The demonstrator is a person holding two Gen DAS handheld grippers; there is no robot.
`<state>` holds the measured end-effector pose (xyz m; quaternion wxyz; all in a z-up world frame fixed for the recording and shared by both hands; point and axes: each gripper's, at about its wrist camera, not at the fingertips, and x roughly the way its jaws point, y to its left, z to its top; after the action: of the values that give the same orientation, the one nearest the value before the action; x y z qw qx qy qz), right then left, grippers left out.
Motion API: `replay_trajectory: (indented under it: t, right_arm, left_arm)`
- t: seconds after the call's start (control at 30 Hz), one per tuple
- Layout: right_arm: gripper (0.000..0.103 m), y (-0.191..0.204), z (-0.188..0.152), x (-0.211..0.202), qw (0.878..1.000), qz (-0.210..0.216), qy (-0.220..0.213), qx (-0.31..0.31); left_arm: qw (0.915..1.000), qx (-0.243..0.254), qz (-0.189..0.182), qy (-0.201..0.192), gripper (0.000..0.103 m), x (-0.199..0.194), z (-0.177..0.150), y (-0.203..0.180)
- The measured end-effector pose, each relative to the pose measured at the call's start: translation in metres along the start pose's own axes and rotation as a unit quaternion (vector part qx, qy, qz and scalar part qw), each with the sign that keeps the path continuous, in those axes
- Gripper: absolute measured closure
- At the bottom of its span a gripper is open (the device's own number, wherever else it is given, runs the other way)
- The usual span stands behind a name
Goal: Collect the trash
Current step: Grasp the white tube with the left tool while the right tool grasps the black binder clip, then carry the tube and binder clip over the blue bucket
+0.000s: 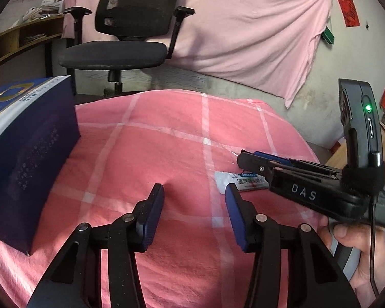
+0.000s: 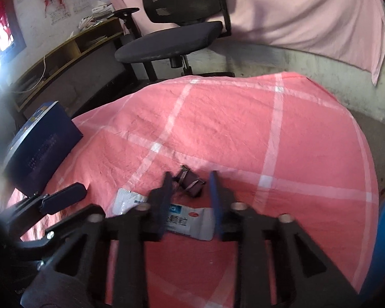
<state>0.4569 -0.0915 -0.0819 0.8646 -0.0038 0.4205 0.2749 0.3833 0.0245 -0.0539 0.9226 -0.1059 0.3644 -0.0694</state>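
A white sachet with blue print (image 2: 184, 222) lies flat on the pink checked cloth (image 2: 231, 128); it also shows in the left wrist view (image 1: 240, 181). A small dark crumpled wrapper (image 2: 190, 181) lies just beyond it. My right gripper (image 2: 191, 179) is open, low over the sachet, its fingers either side of the dark wrapper; it shows from the side in the left wrist view (image 1: 243, 157). My left gripper (image 1: 193, 191) is open and empty above the cloth, left of the sachet.
A dark blue box (image 1: 25, 154) stands on the cloth at the left, also in the right wrist view (image 2: 38, 148). A black office chair (image 1: 131, 33) stands behind the table. A wooden shelf (image 2: 64, 56) is at the far left. A pink sheet (image 1: 243, 25) hangs behind.
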Motion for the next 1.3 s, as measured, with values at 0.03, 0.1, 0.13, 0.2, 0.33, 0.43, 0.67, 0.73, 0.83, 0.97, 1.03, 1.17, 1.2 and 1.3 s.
replay_trajectory:
  t: [0.03, 0.1, 0.13, 0.2, 0.33, 0.43, 0.67, 0.73, 0.83, 0.97, 1.03, 1.17, 1.2, 1.3]
  right_arm:
    - [0.068, -0.003, -0.001, -0.002, 1.0, 0.006, -0.001, 0.006]
    - [0.069, -0.006, -0.001, -0.006, 1.0, 0.005, -0.004, 0.01]
    - [0.07, -0.009, -0.003, -0.009, 1.0, 0.001, -0.006, 0.012]
    - [0.07, -0.012, -0.005, -0.014, 1.0, -0.007, -0.009, 0.015]
    - [0.071, -0.026, -0.011, -0.026, 0.999, -0.019, -0.016, 0.032]
    - [0.071, -0.034, -0.014, -0.031, 0.999, -0.025, -0.018, 0.038]
    - [0.071, -0.039, -0.022, -0.044, 0.998, -0.039, -0.025, 0.04]
    - [0.074, -0.04, -0.025, -0.049, 0.998, -0.043, -0.028, 0.04]
    - [0.077, -0.045, -0.032, -0.06, 0.997, -0.049, -0.036, 0.046]
    - [0.077, -0.051, -0.038, -0.069, 0.996, -0.048, -0.043, 0.056]
    - [0.077, -0.054, -0.041, -0.072, 0.996, -0.045, -0.045, 0.061]
    - [0.077, -0.056, -0.043, -0.072, 0.996, -0.042, -0.045, 0.067]
    - [0.077, -0.056, -0.043, -0.072, 0.996, -0.041, -0.045, 0.068]
    - [0.077, -0.055, -0.045, -0.073, 0.996, -0.04, -0.047, 0.069]
  left_arm:
    - [1.0, 0.002, -0.005, 0.002, 0.06, 0.001, 0.0, -0.001]
    - [0.9998, 0.006, -0.017, 0.009, 0.06, 0.003, 0.001, -0.003]
    - [0.9997, 0.007, -0.018, 0.011, 0.06, 0.005, 0.001, -0.004]
    - [0.9996, 0.008, -0.021, 0.015, 0.06, 0.008, 0.002, -0.007]
    - [0.9994, 0.011, -0.026, 0.021, 0.06, 0.015, 0.005, -0.014]
    - [0.999, 0.006, -0.035, 0.026, 0.06, 0.022, 0.01, -0.02]
    - [0.9981, 0.039, 0.014, 0.045, 0.06, 0.038, 0.016, -0.046]
    - [0.9969, 0.058, 0.027, 0.046, 0.065, 0.041, 0.013, -0.053]
    - [0.9969, 0.056, 0.036, 0.043, 0.067, 0.043, 0.01, -0.054]
    - [0.9964, 0.062, 0.043, 0.038, 0.073, 0.047, 0.005, -0.056]
    - [0.9962, 0.066, 0.044, 0.037, 0.078, 0.048, 0.004, -0.058]
    - [0.9959, 0.073, 0.041, 0.036, 0.092, 0.05, 0.004, -0.061]
    - [0.9959, 0.075, 0.037, 0.035, 0.098, 0.05, 0.004, -0.062]
    - [0.996, 0.081, 0.023, 0.032, 0.103, 0.048, 0.002, -0.065]
